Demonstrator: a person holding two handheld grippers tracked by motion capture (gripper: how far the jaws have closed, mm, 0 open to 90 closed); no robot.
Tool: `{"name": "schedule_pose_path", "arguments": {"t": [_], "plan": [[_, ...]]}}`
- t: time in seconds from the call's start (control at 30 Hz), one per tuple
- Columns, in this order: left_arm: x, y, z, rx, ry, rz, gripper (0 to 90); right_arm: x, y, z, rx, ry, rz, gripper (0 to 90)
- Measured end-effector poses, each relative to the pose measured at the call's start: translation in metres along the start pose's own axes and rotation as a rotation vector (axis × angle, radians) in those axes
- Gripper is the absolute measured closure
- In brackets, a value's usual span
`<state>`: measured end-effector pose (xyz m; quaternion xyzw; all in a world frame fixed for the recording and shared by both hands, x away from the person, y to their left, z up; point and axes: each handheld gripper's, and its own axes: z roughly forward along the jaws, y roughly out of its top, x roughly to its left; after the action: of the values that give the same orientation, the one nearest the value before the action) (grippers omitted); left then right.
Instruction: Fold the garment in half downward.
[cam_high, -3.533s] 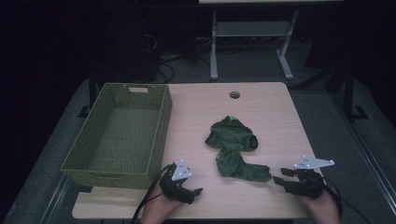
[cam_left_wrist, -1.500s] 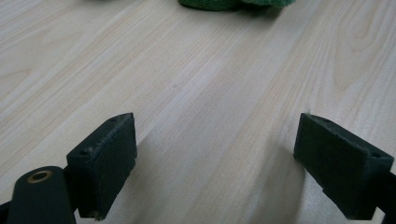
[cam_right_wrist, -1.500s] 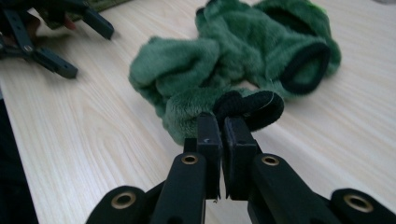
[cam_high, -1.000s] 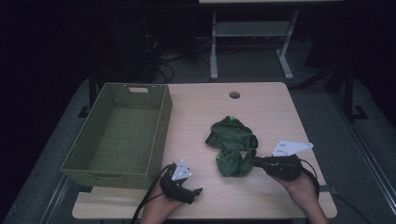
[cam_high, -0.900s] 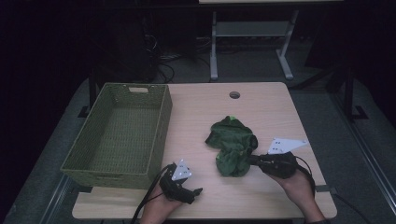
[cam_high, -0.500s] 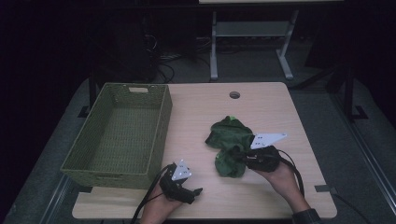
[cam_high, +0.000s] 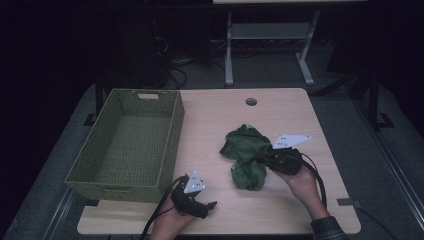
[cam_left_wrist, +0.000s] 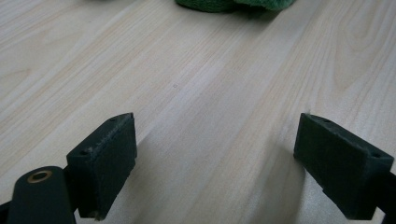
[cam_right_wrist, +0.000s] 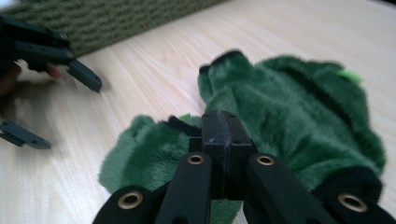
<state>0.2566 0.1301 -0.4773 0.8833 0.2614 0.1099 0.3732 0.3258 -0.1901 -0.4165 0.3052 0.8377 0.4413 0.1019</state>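
Observation:
A green plush cloth (cam_high: 246, 152) lies bunched on the wooden table (cam_high: 280, 107), right of centre. My right gripper (cam_high: 260, 161) comes in from the right, its tips down on the cloth's near fold. In the right gripper view the cloth (cam_right_wrist: 289, 107) spreads under my right gripper (cam_right_wrist: 226, 119). Its jaws have just been closing and the pads now meet flush, with no fabric visible between them. My left gripper (cam_high: 212, 204) rests near the table's front edge, open. The left gripper view has that gripper (cam_left_wrist: 215, 144) over bare wood, the cloth's edge (cam_left_wrist: 219, 3) far ahead.
A green woven basket (cam_high: 175, 125) with nothing in it stands at the table's left; in the right gripper view its wall (cam_right_wrist: 116, 18) is at the back. A round cable hole (cam_high: 251, 101) sits near the far edge. A metal stand (cam_high: 270, 35) stands beyond the table.
My right gripper has slid left from the table's right side onto the cloth. The cloth's near end has bunched up toward the left. The left gripper has stayed put.

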Motion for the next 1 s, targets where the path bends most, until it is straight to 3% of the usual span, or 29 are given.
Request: {"name": "schedule_pose_path", "arguments": {"t": [0.27,0.53,0.83,0.9,1.0], "plan": [[0.000,0.000,0.000,0.000,0.000,0.000,12.4,0.009,-0.004,0.029,0.078,0.098,-0.007,89.8],[0.000,0.000,0.000,-0.001,0.000,-0.001,12.4,0.014,-0.009,0.056,0.181,0.112,-0.005,90.0],[0.002,0.001,0.001,-0.002,0.003,-0.011,13.5,0.013,-0.009,0.057,0.187,0.106,0.003,89.3],[0.004,0.005,0.001,0.011,-0.008,-0.020,14.5,0.012,-0.005,0.050,0.165,0.081,-0.016,82.7],[0.005,0.012,-0.001,-0.003,-0.006,-0.013,14.4,0.009,-0.002,0.039,0.125,0.066,0.001,77.9]]}}
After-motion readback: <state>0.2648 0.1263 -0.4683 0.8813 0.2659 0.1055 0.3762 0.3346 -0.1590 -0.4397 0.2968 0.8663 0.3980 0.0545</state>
